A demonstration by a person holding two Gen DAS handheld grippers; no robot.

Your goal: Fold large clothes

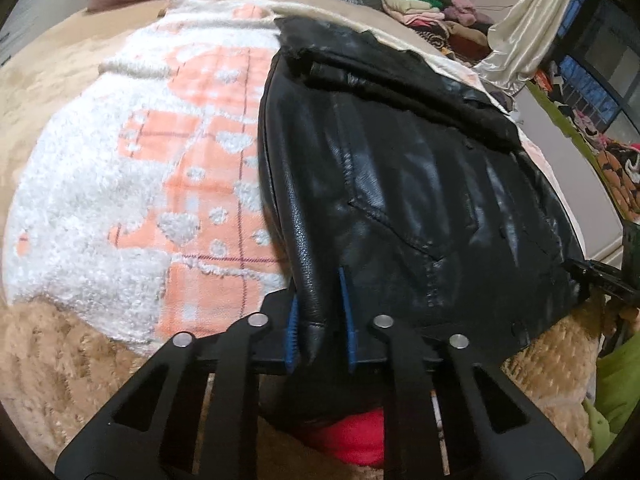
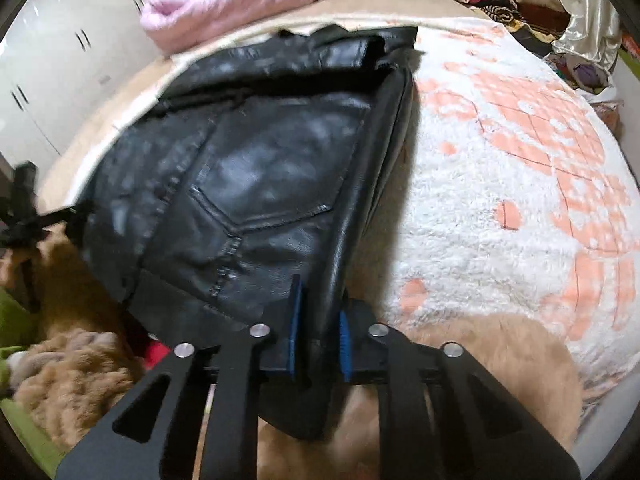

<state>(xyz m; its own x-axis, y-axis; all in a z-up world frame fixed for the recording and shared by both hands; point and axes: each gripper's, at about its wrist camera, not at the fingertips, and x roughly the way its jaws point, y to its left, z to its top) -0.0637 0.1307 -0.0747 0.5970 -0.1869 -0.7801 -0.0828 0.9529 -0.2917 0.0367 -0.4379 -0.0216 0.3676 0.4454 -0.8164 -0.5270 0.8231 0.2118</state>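
Note:
A black leather garment point(image 1: 400, 184) with a stitched back pocket lies stretched over a bed. My left gripper point(image 1: 320, 320) is shut on its near left edge, the leather pinched between the blue pads. In the right wrist view the same garment point(image 2: 248, 184) fills the middle left. My right gripper point(image 2: 318, 332) is shut on its near right edge. The left gripper's black fingers point(image 2: 24, 220) show at the far left of the right wrist view. The right gripper's fingertips point(image 1: 600, 276) show at the right edge of the left wrist view.
A white and orange fluffy blanket point(image 1: 140, 184) covers the bed, over a tan fuzzy blanket point(image 1: 60, 360). A pink padded bundle point(image 2: 224, 4) lies at the far side. Piles of folded clothes point(image 1: 424, 4) and a cream satin cloth point(image 1: 528, 28) sit beyond. White cupboards point(image 2: 60, 60) stand left.

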